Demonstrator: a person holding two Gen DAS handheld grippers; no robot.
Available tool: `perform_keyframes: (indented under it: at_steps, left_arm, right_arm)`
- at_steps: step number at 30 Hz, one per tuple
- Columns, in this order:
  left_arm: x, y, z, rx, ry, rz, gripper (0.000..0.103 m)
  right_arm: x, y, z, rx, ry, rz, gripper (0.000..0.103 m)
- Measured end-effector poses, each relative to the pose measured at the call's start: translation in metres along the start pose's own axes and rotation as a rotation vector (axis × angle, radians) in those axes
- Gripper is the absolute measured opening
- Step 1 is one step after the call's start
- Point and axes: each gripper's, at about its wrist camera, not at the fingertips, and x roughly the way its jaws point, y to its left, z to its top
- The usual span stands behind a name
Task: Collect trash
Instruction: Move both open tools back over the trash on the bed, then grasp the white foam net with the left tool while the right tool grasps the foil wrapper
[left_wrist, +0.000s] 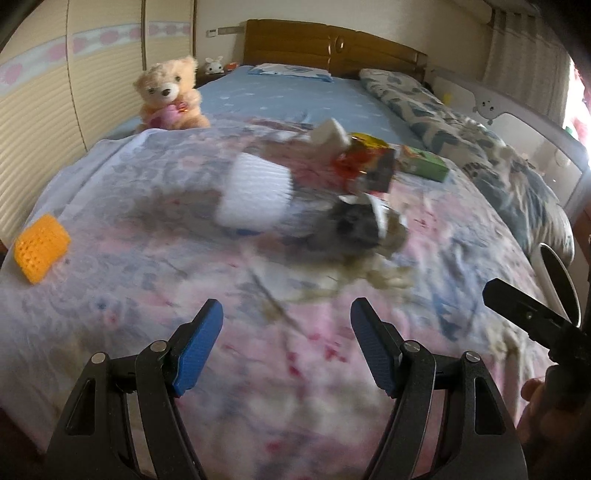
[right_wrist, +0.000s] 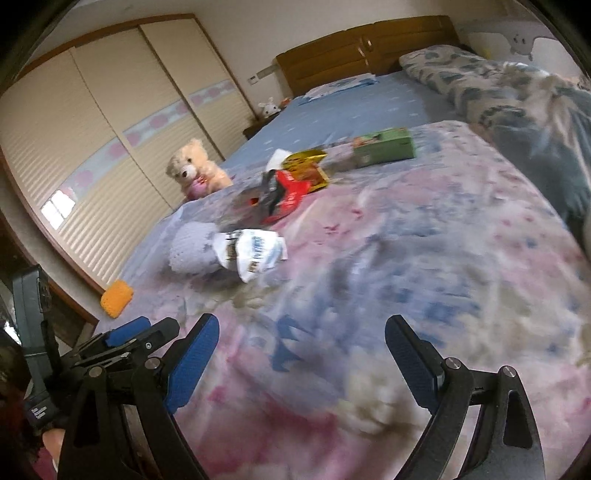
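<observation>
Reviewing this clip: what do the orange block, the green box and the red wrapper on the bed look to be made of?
Orange block: probably sponge or soft mesh plastic; matte, with a dotted grid texture.
Green box: likely printed cardboard; flat faces, crisp edges, slight sheen.
Red wrapper: seemingly thin plastic or foil film; crumpled, glossy, its inner side dark. Blur leaves the details open.

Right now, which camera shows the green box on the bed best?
The right wrist view: the green box shows its whole top and front there. The left wrist view shows it smaller, partly hidden behind the red wrapper.
</observation>
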Motion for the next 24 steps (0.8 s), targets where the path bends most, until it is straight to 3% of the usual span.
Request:
perform_keyframes:
  at_steps: [11,18,20,22,23,24]
  left_arm:
    - [0.029,0.037,0.044,0.002,0.008,-0.017,0.073]
    - [0.055,0.043,0.062,0.001,0.031,-0.045,0.073]
    - [0.063,0.041,0.064,0.011,0.037,-0.043,0.063]
    - [0.069,0.040,0.064,0.015,0.060,-0.069,0.021]
    - [0.071,0.039,0.063,0.016,0.072,-0.077,0.016]
    - [0.072,0.037,0.062,0.017,0.075,-0.079,0.013]
  right_arm:
    - [0.049,0.032,0.029,0.001,0.003,0.008,0.092]
    - [0.089,0.041,0.048,0.017,0.056,0.002,0.090]
    - [0.101,0.041,0.048,0.016,0.084,-0.003,0.076]
    - [0.109,0.040,0.046,0.020,0.116,-0.004,0.053]
    - [0.107,0.040,0.045,0.015,0.101,-0.009,0.049]
    - [0.106,0.039,0.045,0.015,0.103,0.000,0.039]
